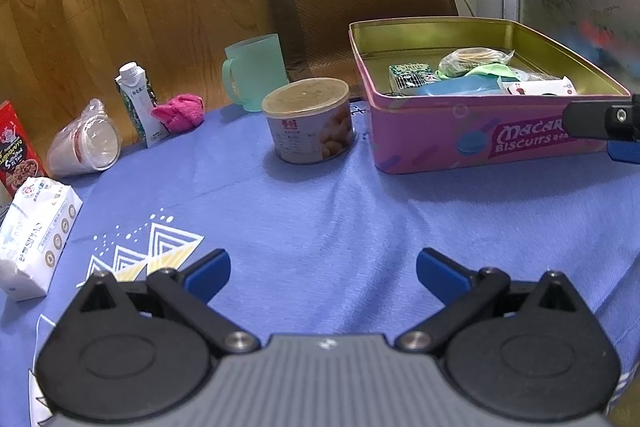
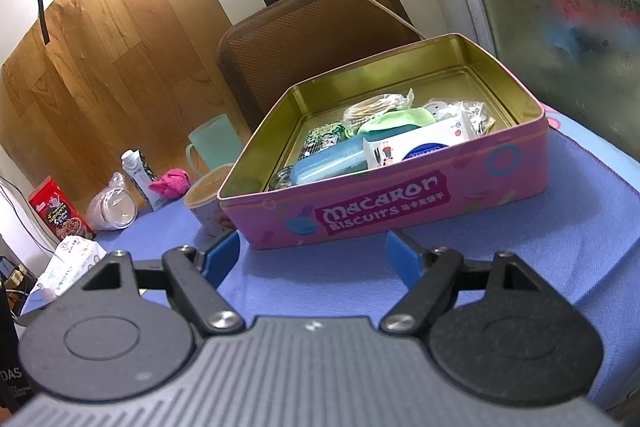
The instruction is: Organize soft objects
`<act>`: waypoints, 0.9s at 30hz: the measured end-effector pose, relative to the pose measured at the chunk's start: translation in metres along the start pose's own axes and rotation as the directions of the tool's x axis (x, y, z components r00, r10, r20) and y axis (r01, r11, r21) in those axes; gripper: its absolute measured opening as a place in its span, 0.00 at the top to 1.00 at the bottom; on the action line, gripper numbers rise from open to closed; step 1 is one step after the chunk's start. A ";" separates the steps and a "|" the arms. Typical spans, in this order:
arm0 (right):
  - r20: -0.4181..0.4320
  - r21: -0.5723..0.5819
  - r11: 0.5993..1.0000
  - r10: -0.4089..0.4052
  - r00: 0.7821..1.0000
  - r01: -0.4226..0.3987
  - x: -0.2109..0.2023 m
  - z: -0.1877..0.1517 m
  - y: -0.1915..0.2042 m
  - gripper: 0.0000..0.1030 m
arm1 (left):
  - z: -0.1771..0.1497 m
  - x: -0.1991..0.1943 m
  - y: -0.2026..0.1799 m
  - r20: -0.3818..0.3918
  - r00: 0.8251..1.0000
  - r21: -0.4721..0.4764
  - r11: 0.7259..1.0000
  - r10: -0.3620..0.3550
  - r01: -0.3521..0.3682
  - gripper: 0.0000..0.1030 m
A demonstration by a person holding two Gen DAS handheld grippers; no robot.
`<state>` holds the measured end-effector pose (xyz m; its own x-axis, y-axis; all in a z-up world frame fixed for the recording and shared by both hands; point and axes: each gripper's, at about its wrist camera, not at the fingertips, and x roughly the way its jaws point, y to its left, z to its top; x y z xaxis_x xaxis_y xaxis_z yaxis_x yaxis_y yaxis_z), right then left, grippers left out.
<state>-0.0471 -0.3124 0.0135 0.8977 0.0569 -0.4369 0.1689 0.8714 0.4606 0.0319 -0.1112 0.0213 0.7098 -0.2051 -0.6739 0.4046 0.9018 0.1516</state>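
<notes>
Tin [image 2: 400,199] contents crowded, half hidden by near wall; small packets hard to tell apart. Can [image 2: 204,195] mostly behind tin corner in right view. Red box [image 1: 16,151] cut by left frame edge.

Left claw [image 1: 323,275] wide, empty, over blue cloth [image 1: 320,211] on tabletop. Right claw [image 2: 313,255] wide, empty, just short of tin; only its tip visible at right edge of left view.

Tin lettered "MACARON BISCUITS". Tissue pack [image 1: 34,235] print unreadable. Pink towel [image 1: 179,111] balled beside carton [image 1: 138,103], near mug [image 1: 252,71], well apart from tin.

Round can [image 2: 208,195] half behind the pink tin [image 2: 400,211]; red box [image 1: 16,147] cut off at left edge.
</notes>
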 end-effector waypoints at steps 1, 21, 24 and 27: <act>0.000 0.001 1.000 -0.001 1.000 0.001 0.000 0.000 0.000 0.20 | 0.000 0.000 -0.001 -0.001 1.000 0.001 1.000 0.000 0.000 0.00; -0.025 0.032 0.999 -0.015 1.000 0.016 0.010 -0.003 -0.008 0.20 | 0.001 0.014 -0.009 -0.043 0.999 0.022 1.000 -0.014 0.015 0.00; -0.034 0.034 0.999 -0.014 0.999 0.015 0.013 -0.005 -0.009 0.20 | 0.001 0.016 -0.010 -0.049 0.999 0.024 1.000 -0.016 0.017 0.00; -0.045 0.035 0.999 -0.013 0.999 0.015 0.017 -0.006 -0.009 0.20 | 0.002 0.017 -0.010 -0.052 0.999 0.024 1.000 -0.017 0.018 0.00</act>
<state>-0.0362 -0.3163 -0.0026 0.8761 0.0673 -0.4775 0.1966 0.8544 0.4811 0.0412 -0.1246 0.0093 0.6718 -0.2006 -0.7130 0.4315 0.8884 0.1566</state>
